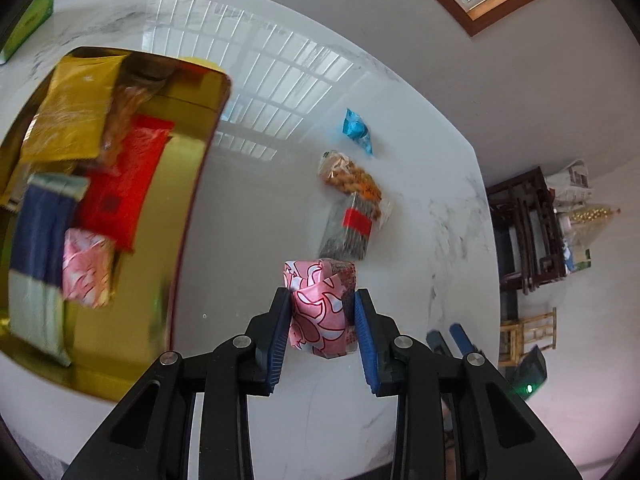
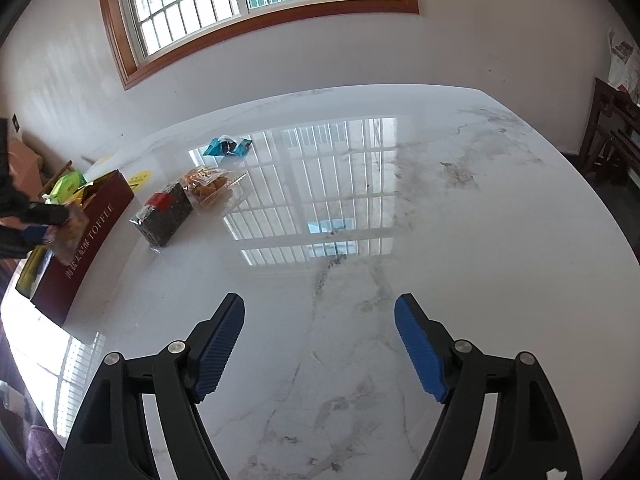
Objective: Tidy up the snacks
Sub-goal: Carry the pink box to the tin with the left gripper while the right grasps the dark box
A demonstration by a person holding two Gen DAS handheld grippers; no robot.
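Left wrist view, from left: the gold box (image 1: 192, 184) already holds several packets, the left tongs (image 1: 322, 312) clamp a pink snack (image 1: 320, 308) above the counter (image 1: 248, 240), and three snacks remain further right. Right tongs (image 2: 319, 316) stand apart, empty.

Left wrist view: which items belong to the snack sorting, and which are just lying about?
Job:
pink snack in left hand-held gripper
gold box
blue packet
twisted pastry pack
dark bar pack

Lying about:
green carton
dark wooden shelf
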